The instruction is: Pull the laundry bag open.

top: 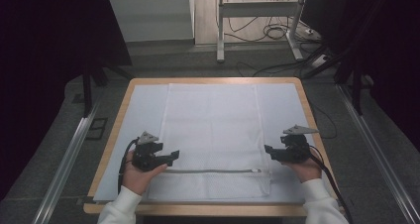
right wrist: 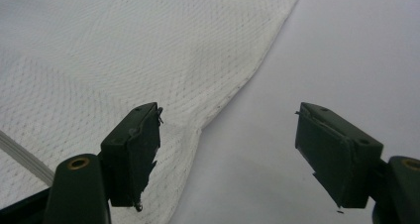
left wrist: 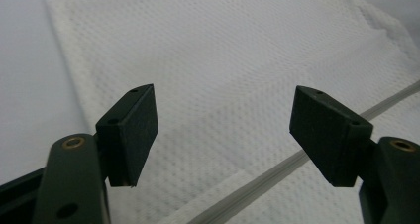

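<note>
1. Dim room with cables and a metal stand on the floor behind; a wooden table point(top: 117, 130) is carrying a pale sheet point(top: 141, 105); a white mesh laundry bag point(top: 213, 130) is lying flat down the sheet's middle, reaching from near the far edge to near the near edge.
2. The bag's zipper point(top: 213, 171) is running crosswise close to the near edge; whether it is fully zipped is hard to tell.
3. Left gripper point(top: 174, 155) is hovering at the bag's left edge, near the near-left corner; jaws are standing wide apart, gripping nothing; mesh and zipper are lying below them.
4. Right gripper point(top: 267, 149) is hovering at the bag's right edge, toward the near-right corner; jaws are gaping wide, empty; the bag's hem point(right wrist: 247, 80) is running beneath them.
5. Progress, judging: the bag is looking spread and smoothed, both sides let go; laying-out is seeming done; any folding is not yet showing.
</note>
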A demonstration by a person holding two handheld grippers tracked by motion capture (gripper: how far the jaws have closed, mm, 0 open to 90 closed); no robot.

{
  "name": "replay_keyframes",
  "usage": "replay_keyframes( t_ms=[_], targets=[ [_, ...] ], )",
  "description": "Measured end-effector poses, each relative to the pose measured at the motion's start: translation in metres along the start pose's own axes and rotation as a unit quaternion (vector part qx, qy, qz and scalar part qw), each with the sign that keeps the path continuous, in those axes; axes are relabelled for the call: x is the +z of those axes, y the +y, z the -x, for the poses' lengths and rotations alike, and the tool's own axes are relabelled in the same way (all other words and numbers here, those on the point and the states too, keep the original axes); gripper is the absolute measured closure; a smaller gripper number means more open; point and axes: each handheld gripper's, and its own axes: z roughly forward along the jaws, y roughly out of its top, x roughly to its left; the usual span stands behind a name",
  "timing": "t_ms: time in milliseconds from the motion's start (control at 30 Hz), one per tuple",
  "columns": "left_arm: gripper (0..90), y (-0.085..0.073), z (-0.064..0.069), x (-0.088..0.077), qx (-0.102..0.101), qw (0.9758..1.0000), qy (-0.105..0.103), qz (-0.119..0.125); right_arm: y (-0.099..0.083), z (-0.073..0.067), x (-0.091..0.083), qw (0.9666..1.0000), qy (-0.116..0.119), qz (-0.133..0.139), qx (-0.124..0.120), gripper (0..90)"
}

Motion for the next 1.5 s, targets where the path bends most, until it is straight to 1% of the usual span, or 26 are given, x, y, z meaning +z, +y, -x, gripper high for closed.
replay_keyframes(
  t_ms=[67, 267, 400, 433, 500, 600, 633, 700, 767, 800, 867, 967, 1033, 1067, 1200, 1333, 1500],
  targets=[
    [27.4, 0.002, 0.007, 0.002, 0.004, 1.0, -0.009, -0.001, 0.0, 0.0, -0.001, 1.0, 0.0, 0.002, 0.0, 24.8],
    [27.5, 0.006, 0.026, 0.008, 0.019, 0.9995, -0.025, -0.006, 0.0, 0.001, -0.001, 1.0, 0.0, 0.003, 0.0, 24.9],
    [27.6, 0.008, 0.038, 0.013, 0.029, 0.9989, -0.036, -0.013, 0.0, 0.0, 0.0, 1.0, -0.007, 0.001, -0.006, 24.8],
    [27.7, 0.008, 0.038, 0.013, 0.029, 0.9989, -0.036, -0.013, 0.0, 0.0, 0.0, 1.0, -0.007, 0.001, -0.006, 24.8],
    [27.7, 0.009, 0.043, 0.016, 0.034, 0.9985, -0.04, -0.016, -0.001, 0.0, 0.0, 1.0, -0.006, 0.0, -0.006, 24.8],
    [27.8, 0.01, 0.046, 0.018, 0.036, 0.9983, -0.043, -0.017, -0.001, -0.001, 0.0, 1.0, -0.005, -0.001, -0.006, 24.8],
    [27.8, 0.011, 0.048, 0.019, 0.04, 0.9979, -0.046, -0.019, -0.001, -0.001, 0.0, 1.0, -0.005, -0.001, -0.006, 24.8],
    [27.9, 0.011, 0.053, 0.021, 0.042, 0.9976, -0.051, -0.02, -0.001, -0.001, 0.0, 1.0, -0.004, -0.001, -0.006, 24.8],
    [28.1, 0.011, 0.06, 0.023, 0.048, 0.9969, -0.059, -0.022, 0.0, -0.001, 0.0, 1.0, -0.003, 0.001, -0.003, 24.8],
    [28.2, 0.011, 0.06, 0.023, 0.048, 0.9969, -0.059, -0.022, -0.001, -0.001, 0.0, 1.0, -0.002, 0.0, -0.003, 24.8],
    [28.5, 0.011, 0.067, 0.025, 0.051, 0.9961, -0.066, -0.026, -0.001, -0.001, 0.001, 1.0, -0.002, -0.001, -0.003, 24.8],
    [29.1, 0.012, 0.071, 0.028, 0.055, 0.9954, -0.073, -0.029, -0.001, -0.001, 0.001, 1.0, -0.003, -0.001, -0.003, 24.8],
    [29.7, 0.012, 0.072, 0.029, 0.056, 0.9952, -0.074, -0.032, -0.001, 0.0, 0.001, 1.0, -0.004, -0.002, -0.003, 24.8],
    [29.8, 0.012, 0.074, 0.031, 0.06, 0.9947, -0.077, -0.034, -0.001, 0.0, 0.001, 1.0, -0.006, -0.003, -0.002, 24.8],
    [30.1, 0.011, 0.077, 0.033, 0.059, 0.9943, -0.081, -0.036, -0.001, 0.0, 0.0, 1.0, -0.007, -0.002, 0.0, 24.8],
    [30.5, 0.013, 0.081, 0.035, 0.062, 0.9937, -0.086, -0.037, -0.004, 0.004, 0.001, 0.9998, -0.013, -0.005, 0.012, 25.0],
    [30.8, 0.016, 0.085, 0.036, 0.063, 0.9933, -0.09, -0.037, -0.003, 0.005, -0.002, 0.9998, -0.013, 0.002, 0.017, 25.2]
  ],
)
